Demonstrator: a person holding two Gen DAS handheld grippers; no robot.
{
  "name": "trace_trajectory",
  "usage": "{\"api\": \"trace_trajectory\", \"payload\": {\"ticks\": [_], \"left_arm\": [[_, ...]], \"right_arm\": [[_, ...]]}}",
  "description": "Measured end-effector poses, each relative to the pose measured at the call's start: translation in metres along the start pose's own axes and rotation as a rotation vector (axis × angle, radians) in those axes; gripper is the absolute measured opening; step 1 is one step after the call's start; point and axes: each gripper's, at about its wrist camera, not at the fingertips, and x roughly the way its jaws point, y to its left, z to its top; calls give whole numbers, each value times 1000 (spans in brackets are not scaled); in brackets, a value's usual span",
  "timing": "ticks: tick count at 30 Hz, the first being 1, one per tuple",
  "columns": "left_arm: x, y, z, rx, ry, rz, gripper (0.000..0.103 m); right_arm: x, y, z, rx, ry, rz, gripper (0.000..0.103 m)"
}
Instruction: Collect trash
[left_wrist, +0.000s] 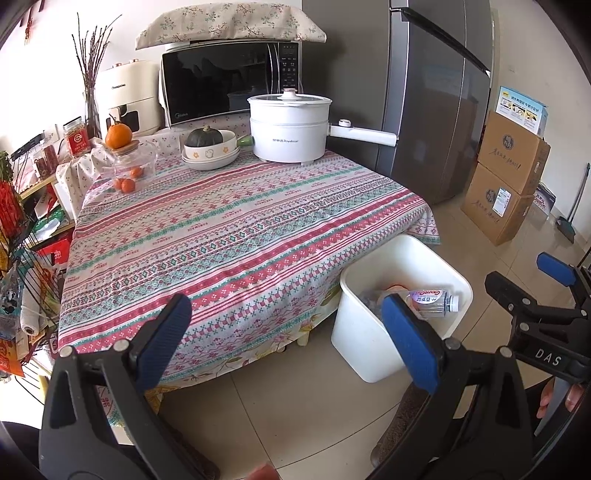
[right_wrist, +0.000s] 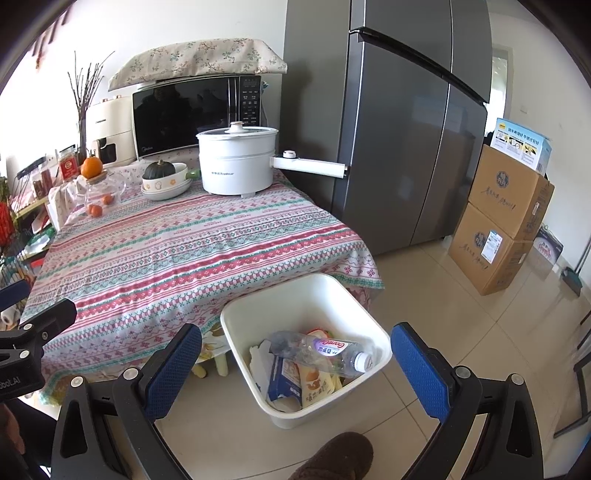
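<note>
Both tongs hang with their blue pads spread wide and nothing between them. From the left wrist camera, the left tongs (left_wrist: 288, 339) hover above the near edge of the table (left_wrist: 229, 229), which wears a striped, patterned cloth in pink, green and white. Just off the table's near right corner a white bin (left_wrist: 354, 332) stands on the tiled floor, and a clear plastic bottle (left_wrist: 432, 299) with a purple label lies across the top of the trash inside it, its white cap pointing right. Part of the right tongs (left_wrist: 532, 288) shows at the right edge of this view, beyond the bin. At the far end of the table sit a white electric pot (left_wrist: 288, 133) with a long handle, a stack of bowls (left_wrist: 210, 151) holding a dark green squash, and a glass jar (left_wrist: 133, 166) with an orange on its lid. A microwave (left_wrist: 229, 81) under a floral cover stands behind them.

From the right wrist camera, the right tongs (right_wrist: 295, 365) open directly over the bin (right_wrist: 240, 321), which fills the space between the pads. The bottle (right_wrist: 321, 350) rests diagonally on top of a blue carton (right_wrist: 282, 380) and a yellowish wrapper (right_wrist: 316, 384). A grey fridge (right_wrist: 399, 129) rises behind, with stacked cardboard boxes (right_wrist: 506, 221) to its right. A brown slipper (right_wrist: 332, 458) shows at the bottom edge.
</note>
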Motion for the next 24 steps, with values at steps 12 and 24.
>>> {"api": "trace_trajectory", "payload": {"ticks": [12,24], "left_arm": [[-2,2,1,-7,0,-13,102],[-3,2,0,-6,-2,-13,102]], "right_arm": [[2,0,0,8,5,-12,103],[3,0,-1,8,7,-14,103]]}}
